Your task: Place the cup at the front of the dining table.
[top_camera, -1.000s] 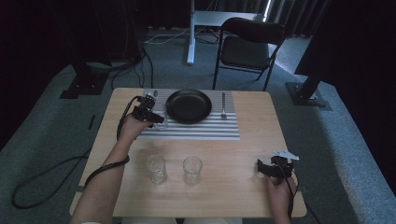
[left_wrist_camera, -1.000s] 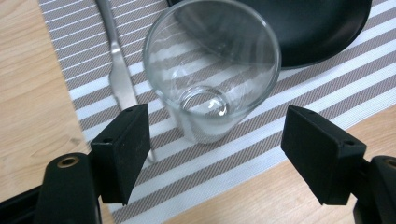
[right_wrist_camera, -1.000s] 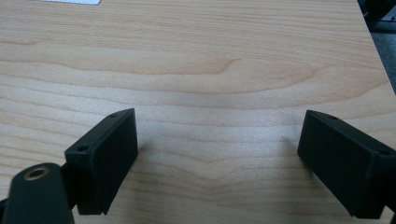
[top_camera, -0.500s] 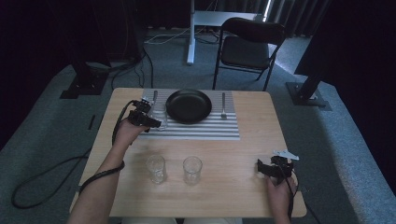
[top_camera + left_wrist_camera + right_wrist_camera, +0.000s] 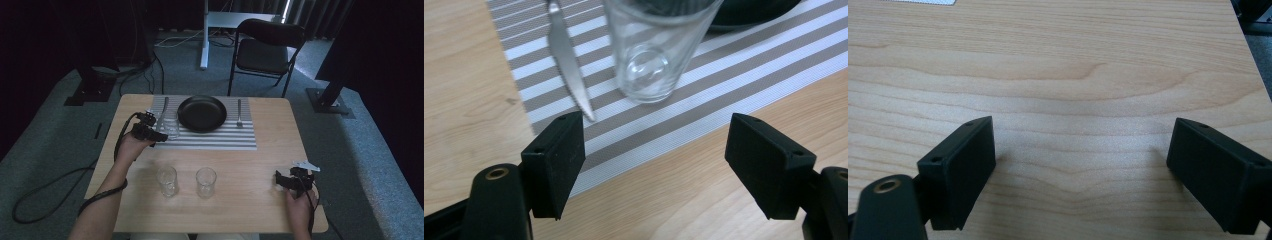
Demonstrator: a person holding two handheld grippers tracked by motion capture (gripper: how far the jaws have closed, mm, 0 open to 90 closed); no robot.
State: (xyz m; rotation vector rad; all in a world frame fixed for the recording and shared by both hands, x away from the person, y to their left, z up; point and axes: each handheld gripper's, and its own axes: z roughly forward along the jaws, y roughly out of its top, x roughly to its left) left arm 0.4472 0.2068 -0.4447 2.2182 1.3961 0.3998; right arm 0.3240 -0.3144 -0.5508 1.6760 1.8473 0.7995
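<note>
glass (image 5: 651,55) upright on striped placemat (image 5: 724,65), mouth up, axis vertical

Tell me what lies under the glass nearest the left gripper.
The glass stands on the striped placemat, whose stripes show through its clear base. A knife lies beside it. The mat hides the table beneath.

Glasses: three, at (image 5: 171,125), (image 5: 166,181), (image 5: 206,182). Plate (image 5: 202,113): one. Knife (image 5: 164,111): one. Fork (image 5: 239,113): one. Placemat (image 5: 220,139): one. Chair (image 5: 264,50) at twelve o'clock: one.
</note>
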